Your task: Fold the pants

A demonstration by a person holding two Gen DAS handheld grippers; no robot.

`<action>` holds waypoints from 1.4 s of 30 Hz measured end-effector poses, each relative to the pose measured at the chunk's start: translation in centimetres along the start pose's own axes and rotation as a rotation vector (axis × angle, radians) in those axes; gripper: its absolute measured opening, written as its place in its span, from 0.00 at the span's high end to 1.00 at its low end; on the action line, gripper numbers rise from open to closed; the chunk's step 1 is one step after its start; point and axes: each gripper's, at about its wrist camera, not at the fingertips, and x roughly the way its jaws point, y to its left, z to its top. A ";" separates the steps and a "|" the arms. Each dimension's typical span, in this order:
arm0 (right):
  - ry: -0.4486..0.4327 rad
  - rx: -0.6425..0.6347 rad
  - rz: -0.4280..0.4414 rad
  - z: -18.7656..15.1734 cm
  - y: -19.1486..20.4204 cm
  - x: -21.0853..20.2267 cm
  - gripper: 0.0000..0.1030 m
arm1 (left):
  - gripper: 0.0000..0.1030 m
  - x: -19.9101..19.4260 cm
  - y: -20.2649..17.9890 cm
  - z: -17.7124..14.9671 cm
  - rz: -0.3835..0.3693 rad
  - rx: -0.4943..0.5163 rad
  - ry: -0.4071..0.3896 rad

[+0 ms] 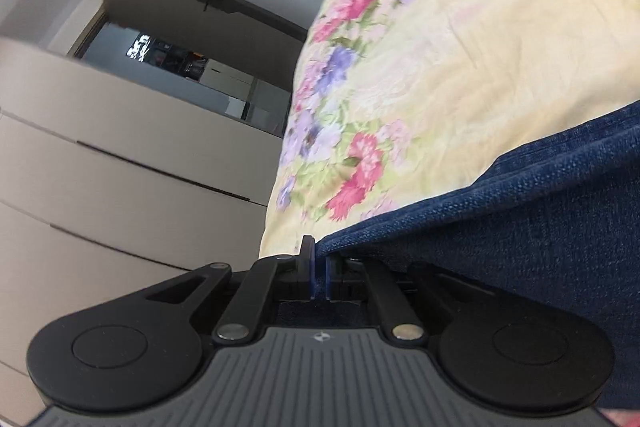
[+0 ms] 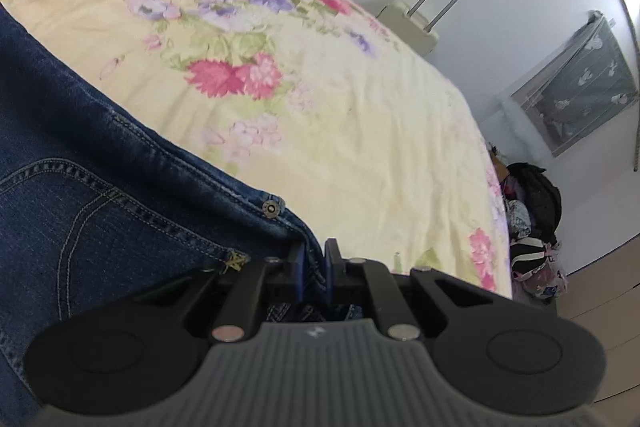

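No readable words, numbers or brand names appear in either view. The only mark is a small pale emblem, a logo without letters, on the ribbed grey body of the left gripper [image 1: 319,269] and likewise on the right gripper [image 2: 316,261]. The round metal rivet [image 2: 271,209] on the blue denim pants [image 2: 92,163] is too small to read.

Left gripper [image 1: 319,269]: matte black linkage arms, 2 round black discs at lower left and lower right of the frame, 2 silver pivot pins, blue-faced fingers [image 1: 307,263], grey ribbed body with a small white emblem.

Right gripper [image 2: 315,267]: identical build and colours.
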 end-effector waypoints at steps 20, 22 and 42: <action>0.007 0.150 0.002 -1.2 -0.5 1.5 0.57 | 0.05 -0.7 3.2 -1.0 -0.255 -0.320 -0.099; -0.008 0.220 0.014 -2.2 -1.4 -0.5 0.57 | 0.18 -1.2 5.7 -3.5 -0.370 -0.451 -0.089; 0.054 0.854 0.150 -15.4 -4.0 -7.3 0.57 | 0.69 15.1 11.2 -23.5 -0.834 -1.539 0.102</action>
